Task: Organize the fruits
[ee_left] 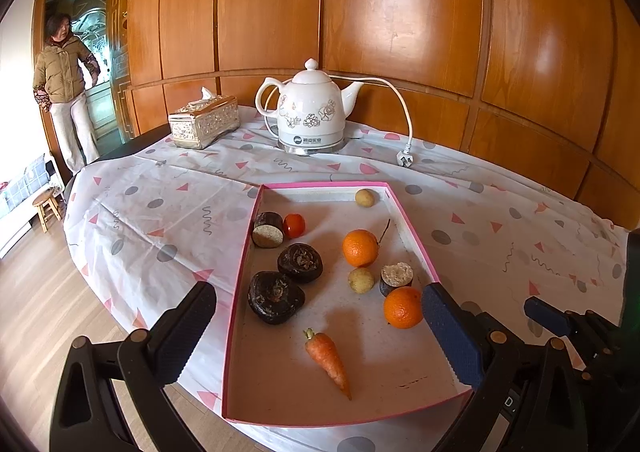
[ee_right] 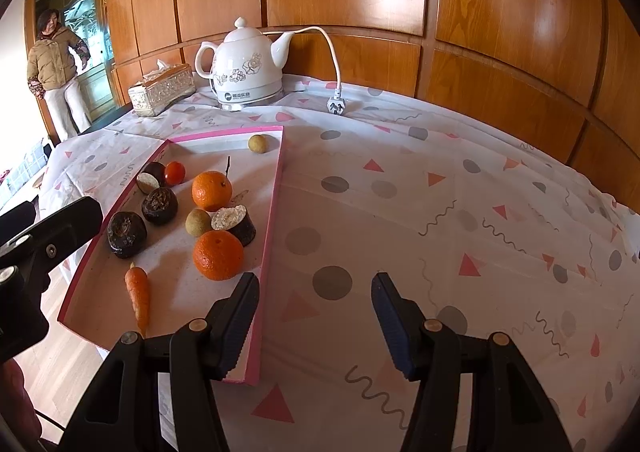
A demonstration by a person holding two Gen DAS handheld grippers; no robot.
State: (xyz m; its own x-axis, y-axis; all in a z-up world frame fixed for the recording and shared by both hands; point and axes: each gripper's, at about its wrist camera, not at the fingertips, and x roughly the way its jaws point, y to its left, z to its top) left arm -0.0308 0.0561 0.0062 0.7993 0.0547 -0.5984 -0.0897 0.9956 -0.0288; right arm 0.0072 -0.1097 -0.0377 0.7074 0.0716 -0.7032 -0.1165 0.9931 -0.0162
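Both claws empty, jaws spread wide. Left claw hangs over the near end of the pink-rimmed tray; right claw sits just outside the tray's right rim, over bare tablecloth. Tray overhangs the table's near edge, so a downward push on that end could tip it, in my judgement. Nearest in the tray: carrot, then the near orange against the right rim, touching a cut dark piece. Mid-tray: two dark wrinkled fruits, small pale fruit, second orange. Farther: another cut dark piece beside a small red fruit; a pale round one at the far rim. Round fruit may roll if nudged; crowding by the near orange risks a bumped neighbour. Toward the table's far edge: kettle, loose plug, tissue box.
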